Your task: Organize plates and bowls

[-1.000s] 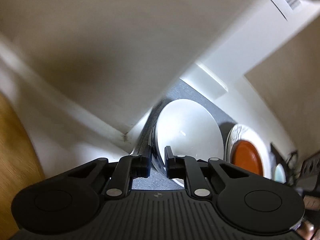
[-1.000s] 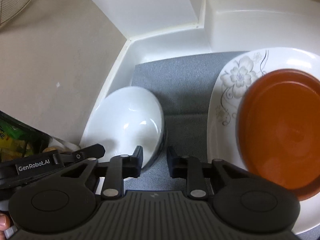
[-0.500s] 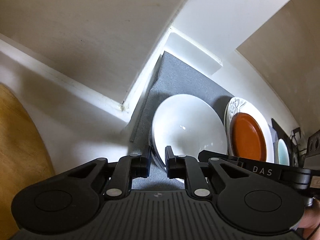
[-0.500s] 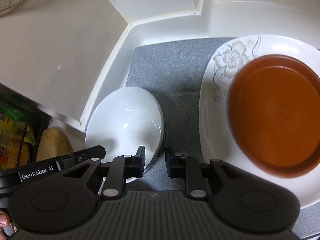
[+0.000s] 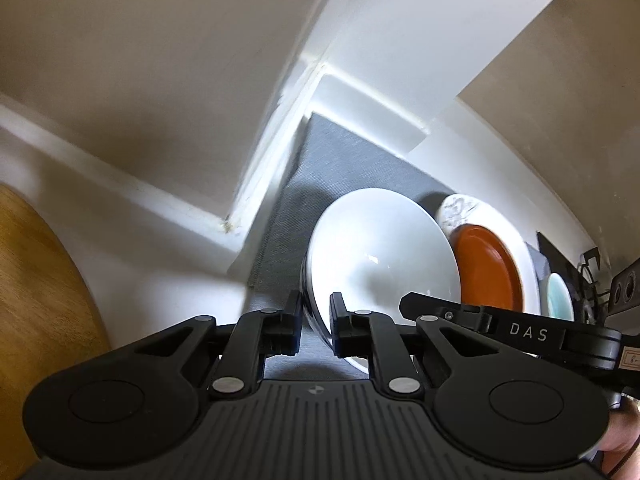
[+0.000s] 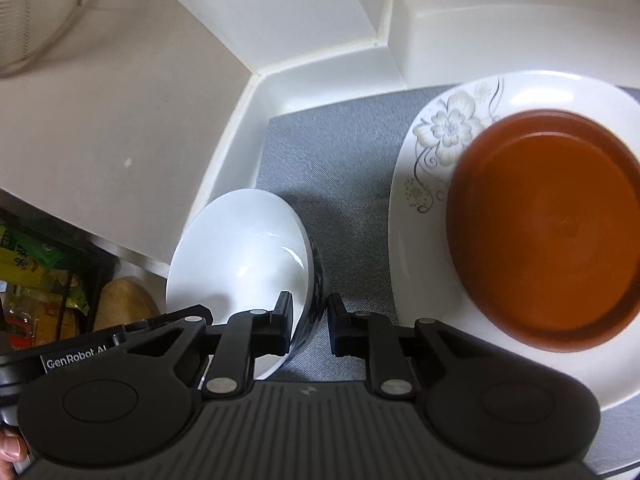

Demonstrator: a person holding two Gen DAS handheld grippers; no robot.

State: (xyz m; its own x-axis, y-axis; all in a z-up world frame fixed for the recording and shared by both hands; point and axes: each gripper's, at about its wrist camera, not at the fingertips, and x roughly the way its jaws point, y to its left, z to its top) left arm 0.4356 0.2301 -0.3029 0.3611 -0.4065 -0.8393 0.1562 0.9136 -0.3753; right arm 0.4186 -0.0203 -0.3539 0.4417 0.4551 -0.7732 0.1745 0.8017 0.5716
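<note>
Glossy round white bowl (image 5: 380, 252) nearer now

Ahead of us lies a grey mat (image 6: 340, 152) inside a white tray (image 6: 320, 68). To our left we see a wooden board (image 5: 36, 280), green packets (image 6: 24, 256) and a wire mesh guard (image 6: 36, 12).

Soft, even daylight — fisheye bending at edges, slight motion blur upper left.

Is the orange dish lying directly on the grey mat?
No. In the right wrist view the orange dish sits on the white flowered plate, and that plate lies on the grey mat.
</note>
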